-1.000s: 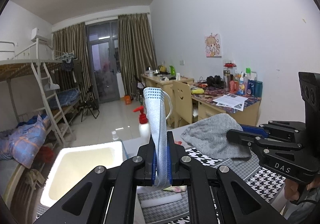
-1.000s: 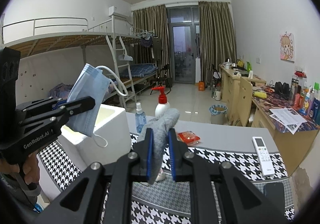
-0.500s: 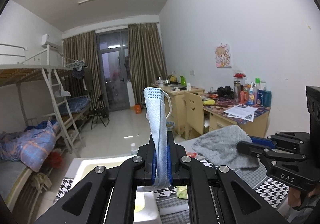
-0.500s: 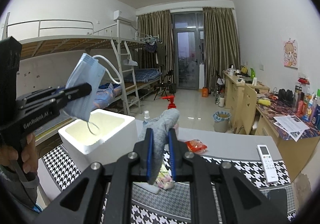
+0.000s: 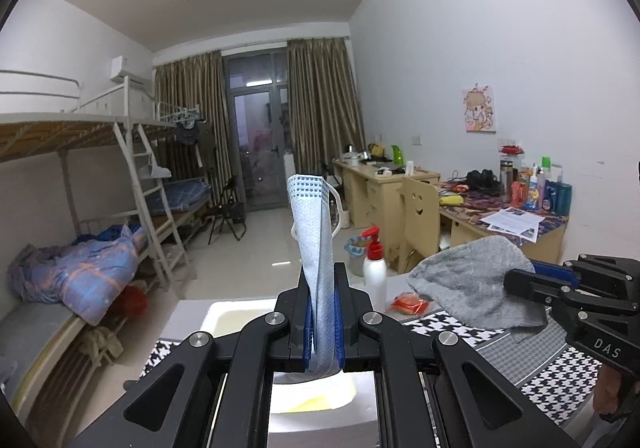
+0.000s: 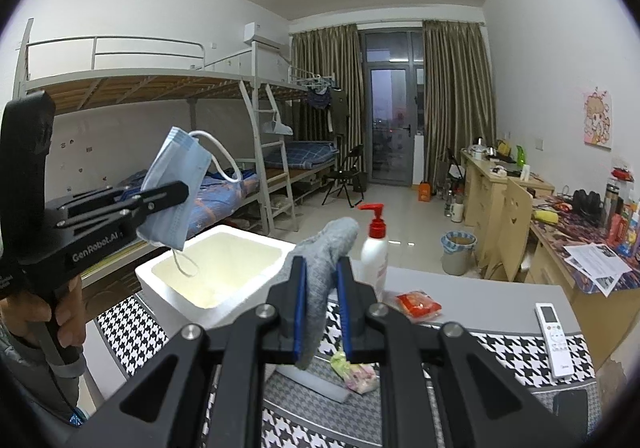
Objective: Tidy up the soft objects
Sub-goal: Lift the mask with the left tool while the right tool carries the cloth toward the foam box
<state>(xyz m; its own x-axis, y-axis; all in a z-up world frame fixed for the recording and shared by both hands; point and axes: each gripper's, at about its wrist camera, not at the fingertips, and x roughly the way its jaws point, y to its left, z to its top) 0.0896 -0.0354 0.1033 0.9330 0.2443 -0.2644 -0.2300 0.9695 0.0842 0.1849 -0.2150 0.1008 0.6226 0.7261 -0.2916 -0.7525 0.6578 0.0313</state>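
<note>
My left gripper (image 5: 323, 312) is shut on a light blue face mask (image 5: 314, 232) that stands up between the pads; it also shows in the right wrist view (image 6: 176, 192), held above the white foam box (image 6: 218, 272). My right gripper (image 6: 322, 300) is shut on a grey knitted cloth (image 6: 328, 260), which also shows in the left wrist view (image 5: 476, 280), right of the box. The box (image 5: 316, 396) lies directly below my left gripper, open and pale yellow inside.
A houndstooth-patterned cloth (image 6: 516, 356) covers the table. On it are a red-pump white bottle (image 6: 374, 248), a red packet (image 6: 418, 304), a white remote (image 6: 554, 340) and a small wrapped item (image 6: 356, 370). Bunk beds stand left, desks right.
My left gripper with the mask has risen and moved over the foam box. The right gripper keeps its hold on the grey cloth and has shifted little.
</note>
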